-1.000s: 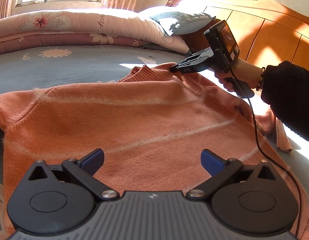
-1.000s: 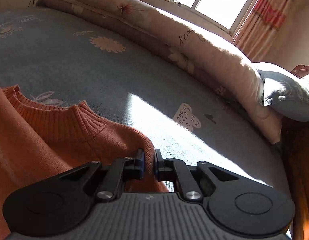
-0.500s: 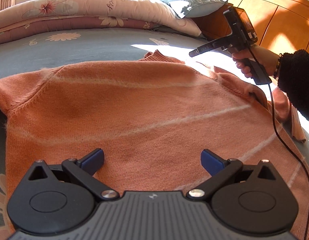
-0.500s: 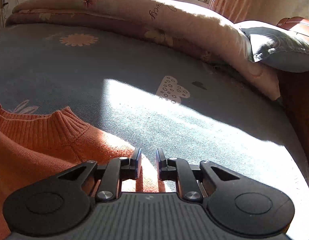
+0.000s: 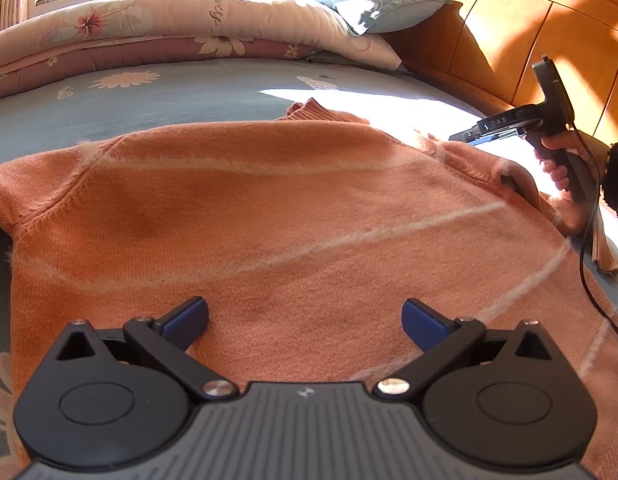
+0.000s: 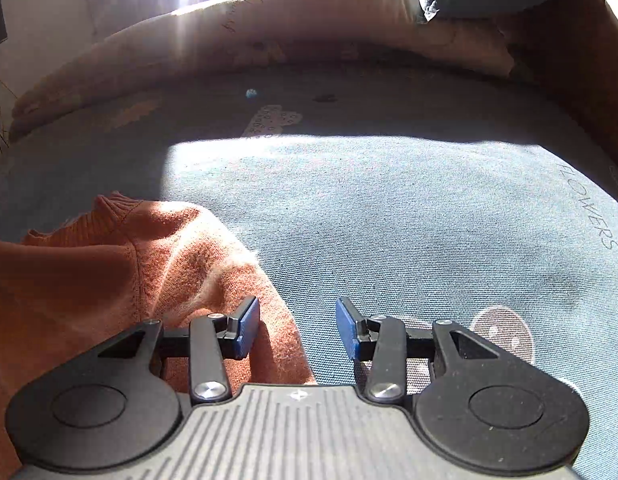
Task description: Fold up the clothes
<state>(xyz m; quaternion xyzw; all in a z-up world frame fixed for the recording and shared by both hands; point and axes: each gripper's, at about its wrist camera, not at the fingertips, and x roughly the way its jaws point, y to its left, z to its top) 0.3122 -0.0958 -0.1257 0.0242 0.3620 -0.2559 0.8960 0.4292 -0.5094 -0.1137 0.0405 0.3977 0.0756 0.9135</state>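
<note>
In the left wrist view the orange sweater (image 5: 293,216) runs out of sight under the left tool (image 5: 305,318) at the bottom of the frame, so its hem cannot be seen, and its left sleeve is cut off at the left edge. In the right wrist view only a shoulder and part of the ribbed collar (image 6: 109,208) show at lower left; the upper half of that frame is in deep shadow, and the quilt and pillow there are hard to make out.

The sweater lies spread on the blue bed sheet (image 5: 181,108), filling the middle of the left view. It is a fuzzy knit crossed by thin pale stripes, with a ribbed cuff (image 5: 603,252) lying at the right edge.

The left tool is spread wide above the knit, gripping nothing. The right tool (image 6: 297,328) has just been opening; its jaws stand apart, with the shoulder edge below its left jaw and not pinched. A hand (image 5: 559,160) in a dark sleeve holds it at the far right.
</note>
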